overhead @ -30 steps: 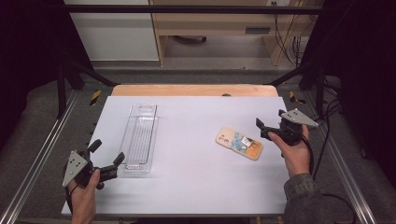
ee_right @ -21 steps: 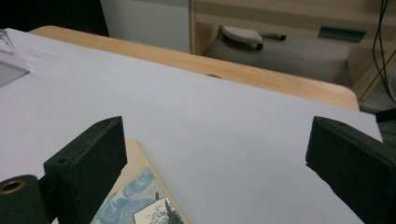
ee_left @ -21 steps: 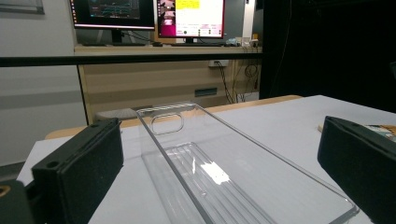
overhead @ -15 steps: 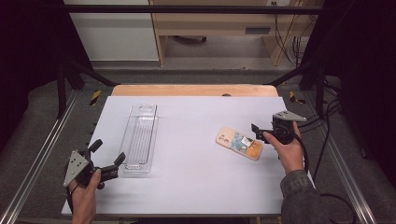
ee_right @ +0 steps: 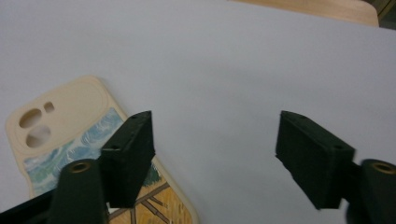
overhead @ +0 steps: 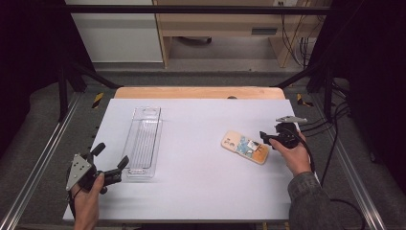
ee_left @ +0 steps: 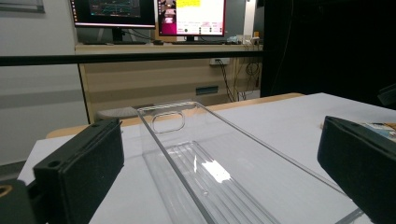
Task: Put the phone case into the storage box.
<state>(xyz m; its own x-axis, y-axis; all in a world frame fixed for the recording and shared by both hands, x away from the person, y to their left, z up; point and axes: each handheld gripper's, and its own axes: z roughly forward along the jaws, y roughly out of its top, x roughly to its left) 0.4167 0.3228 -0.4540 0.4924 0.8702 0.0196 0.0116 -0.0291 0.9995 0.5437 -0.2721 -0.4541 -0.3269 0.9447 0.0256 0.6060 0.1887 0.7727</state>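
Note:
A cream phone case [overhead: 245, 146] with a painted print lies flat on the white table, right of centre. My right gripper [overhead: 265, 140] hovers low at its right end. In the right gripper view the case [ee_right: 60, 135] runs under the left jaw of the right gripper [ee_right: 219, 140]. These jaws have just been closing; between them is mostly bare table and a strip of the case's edge, and the pads press on nothing. A clear plastic tray [overhead: 143, 141] lies lengthwise at the left. My left gripper [overhead: 111, 155] stands open at its near end, and the tray [ee_left: 210, 168] stretches away between the jaws, untouched.
The white sheet [overhead: 201, 191] covers the table, with a wooden board [overhead: 198, 93] along its far edge. Metal rails [overhead: 40, 163] run down both sides. Cables [overhead: 330, 143] trail at the right. A desk with monitors [ee_left: 149, 11] stands beyond the table.
My right gripper has come down and leftward to the right end of the phone case, and its jaws stand narrower than before. The left hand and the tray have stayed put.

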